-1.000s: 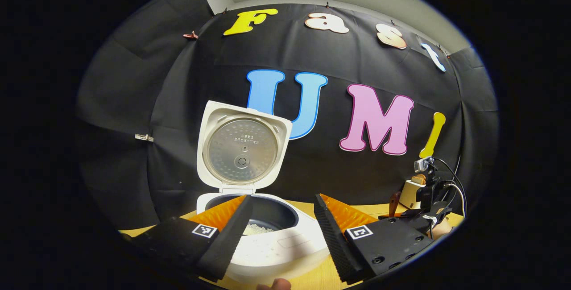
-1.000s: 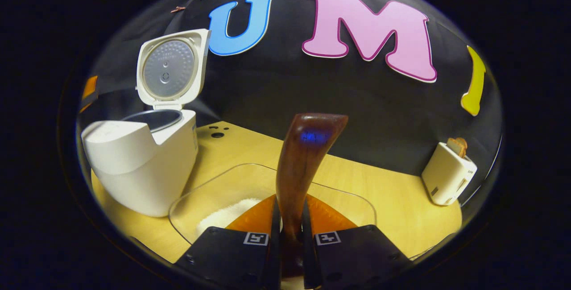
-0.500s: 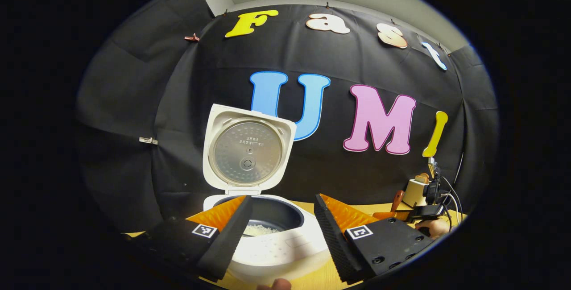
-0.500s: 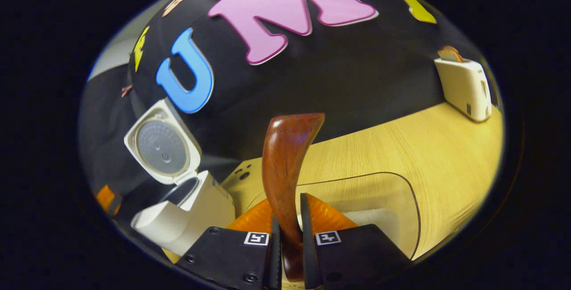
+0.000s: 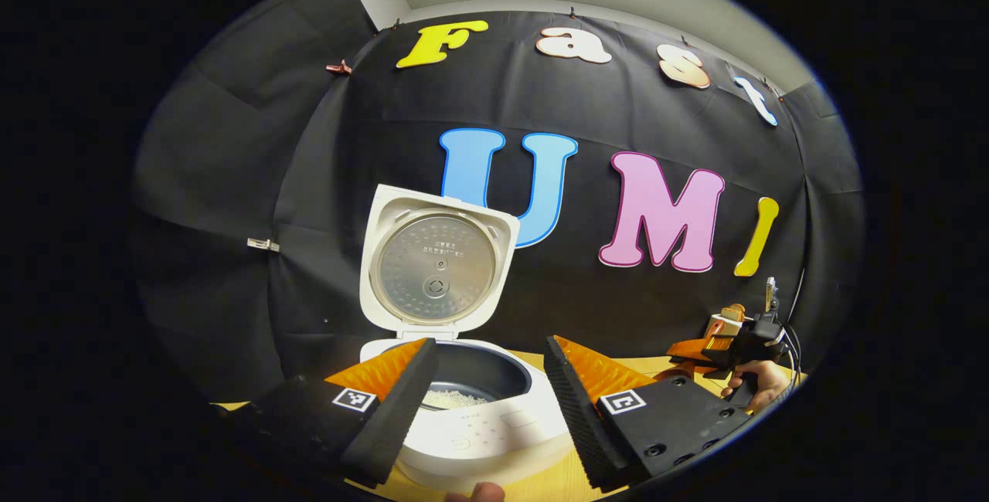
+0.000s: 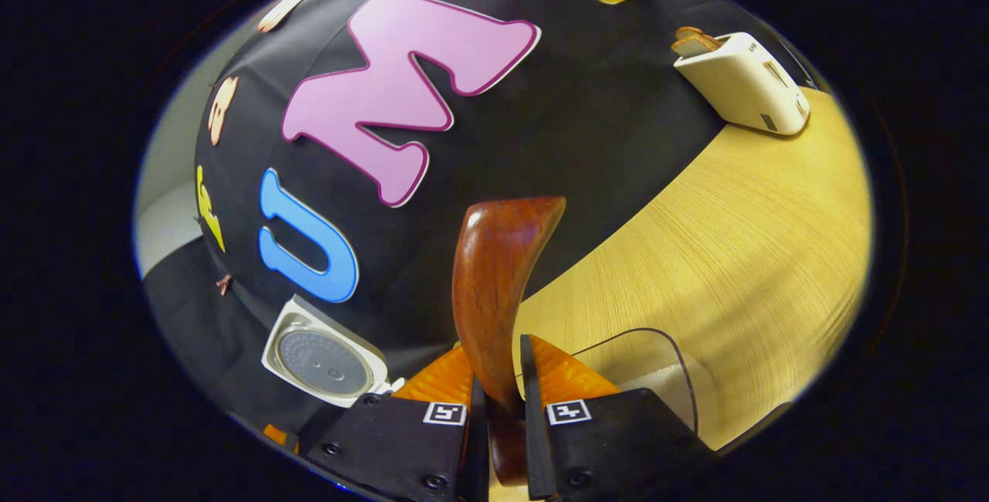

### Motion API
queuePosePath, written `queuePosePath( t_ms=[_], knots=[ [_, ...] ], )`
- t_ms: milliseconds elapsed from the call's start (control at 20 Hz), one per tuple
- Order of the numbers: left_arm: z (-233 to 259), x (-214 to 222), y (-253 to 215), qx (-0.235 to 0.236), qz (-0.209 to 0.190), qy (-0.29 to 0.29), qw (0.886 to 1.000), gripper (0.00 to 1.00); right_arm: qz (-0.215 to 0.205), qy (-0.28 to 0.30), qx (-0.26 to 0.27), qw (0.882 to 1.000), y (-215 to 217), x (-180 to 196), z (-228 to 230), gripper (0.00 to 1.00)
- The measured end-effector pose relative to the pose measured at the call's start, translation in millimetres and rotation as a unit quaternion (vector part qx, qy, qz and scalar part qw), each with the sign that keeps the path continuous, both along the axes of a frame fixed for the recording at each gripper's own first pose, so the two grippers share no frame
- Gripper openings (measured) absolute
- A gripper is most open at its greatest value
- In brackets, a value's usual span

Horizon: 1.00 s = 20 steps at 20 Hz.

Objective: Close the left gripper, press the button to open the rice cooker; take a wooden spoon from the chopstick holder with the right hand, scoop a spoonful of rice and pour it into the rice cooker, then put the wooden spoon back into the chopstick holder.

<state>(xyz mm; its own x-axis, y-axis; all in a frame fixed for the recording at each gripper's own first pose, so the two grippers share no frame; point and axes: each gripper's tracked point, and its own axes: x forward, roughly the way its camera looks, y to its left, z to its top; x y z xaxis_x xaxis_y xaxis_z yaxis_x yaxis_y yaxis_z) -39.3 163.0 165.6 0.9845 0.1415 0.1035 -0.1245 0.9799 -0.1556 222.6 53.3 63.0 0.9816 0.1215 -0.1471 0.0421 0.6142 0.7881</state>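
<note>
Since the earlier frame the right gripper has rolled further, clamped on the wooden spoon above the clear tray; left gripper idles, fingers apart, before the open rice cooker.

Layout of the booth

In the left gripper view, the rice cooker is seen at lower centre on the table, its lid raised behind the pot, with rice inside. The right gripper is seen at the lower right. In the right gripper view, the toaster is placed at upper right on the table, the clear tray at lower centre.
</note>
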Motion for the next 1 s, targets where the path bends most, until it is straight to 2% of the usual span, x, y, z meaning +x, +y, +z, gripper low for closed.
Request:
queuePosePath(
  t_ms=[250, 450, 750, 1000],
  knots=[
    [0, -6, 6, 0.001, 0.005, 0.001, 1.0, 0.9, -0.024, -0.017, 0.032, 0.999, -10, 2, 26, 0.23],
    [1, -13, 14, -0.002, 0.013, -0.001, 1.0, 0.9, -0.019, -0.032, 0.049, 0.998, 6, 9, 59, 0.23],
    [-2, -27, 32, -0.008, 0.03, 0.0, 1.0, 0.9, 0.03, -0.06, 0.058, 0.996, 84, 27, 112, 0.23],
    [-4, -42, 53, -0.014, 0.049, 0.001, 0.999, 0.9, 0.064, -0.066, 0.054, 0.994, 155, 48, 127, 0.23]
  ],
)
